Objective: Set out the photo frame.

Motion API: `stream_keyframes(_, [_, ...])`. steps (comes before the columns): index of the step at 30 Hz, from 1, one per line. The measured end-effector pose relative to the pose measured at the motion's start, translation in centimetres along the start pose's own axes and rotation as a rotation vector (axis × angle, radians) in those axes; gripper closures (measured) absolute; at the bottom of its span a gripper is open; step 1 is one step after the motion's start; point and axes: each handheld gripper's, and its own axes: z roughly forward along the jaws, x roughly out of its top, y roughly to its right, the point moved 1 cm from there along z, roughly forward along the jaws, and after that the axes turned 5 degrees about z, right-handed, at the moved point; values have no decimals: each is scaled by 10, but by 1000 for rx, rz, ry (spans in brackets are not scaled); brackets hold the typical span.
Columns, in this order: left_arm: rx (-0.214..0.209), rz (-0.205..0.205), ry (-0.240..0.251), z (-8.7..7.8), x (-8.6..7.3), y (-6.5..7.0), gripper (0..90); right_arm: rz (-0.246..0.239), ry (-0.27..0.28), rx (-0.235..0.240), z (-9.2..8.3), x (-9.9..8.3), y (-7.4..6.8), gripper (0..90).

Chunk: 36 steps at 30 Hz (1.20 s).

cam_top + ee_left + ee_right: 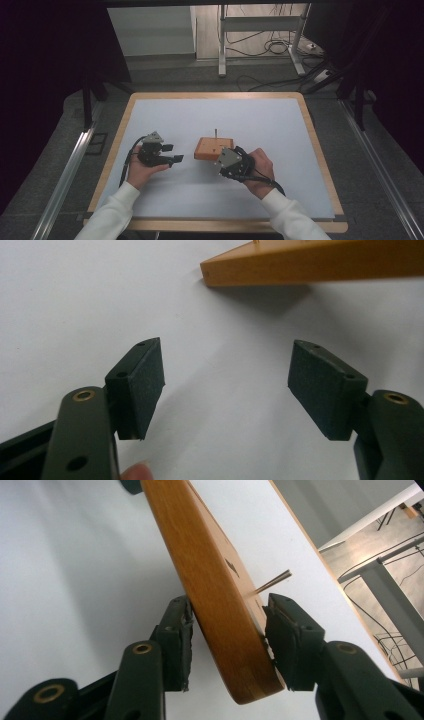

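Wooden block (215,595) being clamped by its edge between the right gripper's (227,630) jaws.
A lift off the counter (165,115) is being started; the left gripper's (225,385) jaws are being held apart, empty, with the block just beyond them, so a steady grip is being called for next.

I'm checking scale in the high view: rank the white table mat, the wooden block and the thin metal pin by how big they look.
1. White table mat, largest by far.
2. Wooden block, gripped at its edge by the right gripper.
3. Thin metal pin, standing up from the block, smallest.
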Motion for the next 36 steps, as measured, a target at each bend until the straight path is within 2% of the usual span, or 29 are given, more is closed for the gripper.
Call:
stream_keyframes(8, [4,1,-3,0,-1,-1,304,2,-10,34,6,19,21,618])
stream_keyframes(12, [5,1,-4,0,-1,-1,304,-32,-22,20,8,28,26,661])
stream_keyframes(16, [5,3,-6,0,-2,-1,304,-14,-26,42,11,34,35,670])
stream_keyframes(19, [5,-3,-2,1,-1,0,304,-31,-36,33,12,39,40,690])
stream_keyframes(21, [5,-1,-2,1,-1,-1,304,-24,-36,42,12,40,45,691])
stream_keyframes(25, [8,-2,-1,-2,-2,-3,304,-13,-41,50,12,41,50,693])
stream_keyframes(26, [8,-14,8,-2,-2,-3,303,-10,-38,51,12,41,51,693])
stream_keyframes(29, [8,-5,1,-2,-2,-3,303,-12,-39,57,11,41,51,693])
stream_keyframes(36, [4,-10,5,-1,-2,-2,303,-15,-37,100,3,42,50,695])
